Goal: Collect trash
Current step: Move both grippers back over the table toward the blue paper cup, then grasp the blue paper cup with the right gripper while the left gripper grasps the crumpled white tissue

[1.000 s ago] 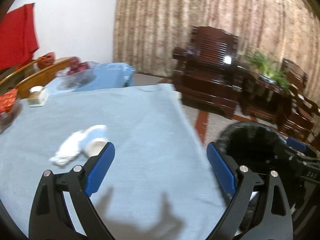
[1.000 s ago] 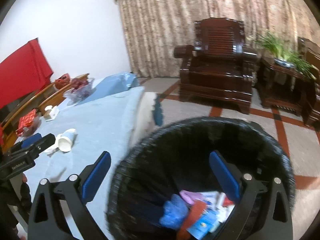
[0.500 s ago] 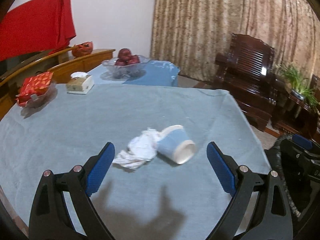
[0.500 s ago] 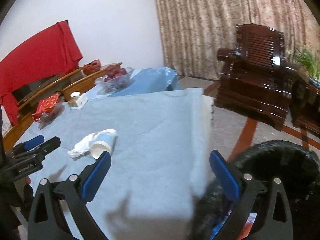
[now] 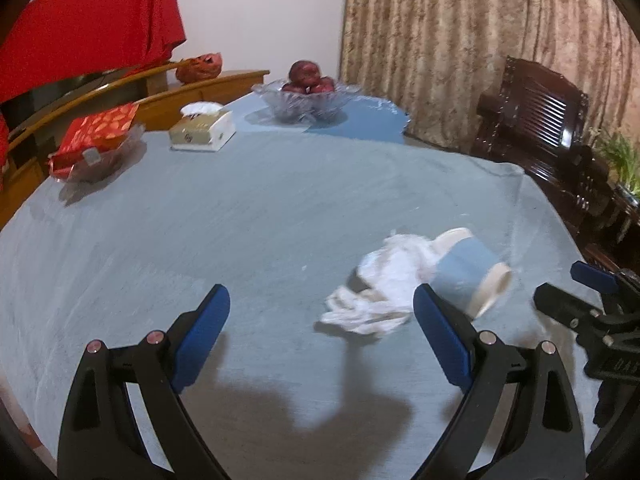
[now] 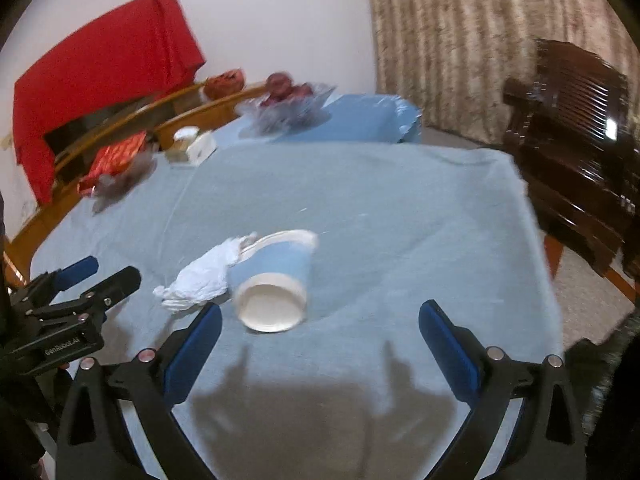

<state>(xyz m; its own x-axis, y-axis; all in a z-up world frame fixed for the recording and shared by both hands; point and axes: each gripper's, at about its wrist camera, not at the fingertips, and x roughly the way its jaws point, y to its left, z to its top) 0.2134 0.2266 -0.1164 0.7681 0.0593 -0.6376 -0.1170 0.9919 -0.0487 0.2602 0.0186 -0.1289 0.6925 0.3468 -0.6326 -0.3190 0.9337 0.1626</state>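
A blue paper cup (image 6: 274, 280) lies on its side on the blue tablecloth (image 6: 380, 208), with a crumpled white tissue (image 6: 202, 276) touching its left side. Both also show in the left wrist view, the cup (image 5: 468, 270) and the tissue (image 5: 380, 292). My left gripper (image 5: 322, 334) is open and empty, with the tissue just ahead of its right finger. My right gripper (image 6: 320, 338) is open and empty, with the cup just ahead of its left finger. The black trash bin's rim (image 6: 612, 360) shows at the right edge, off the table.
A glass fruit bowl (image 5: 308, 98), a tissue box (image 5: 202, 130) and a dish with a red packet (image 5: 96, 144) stand at the far side. Dark wooden armchairs (image 6: 576, 120) stand right of the table. The other gripper shows at the edge of each view.
Both grippers have swung left from the trash bin to over the table. The cup and tissue now lie close ahead of both. Both stay open.
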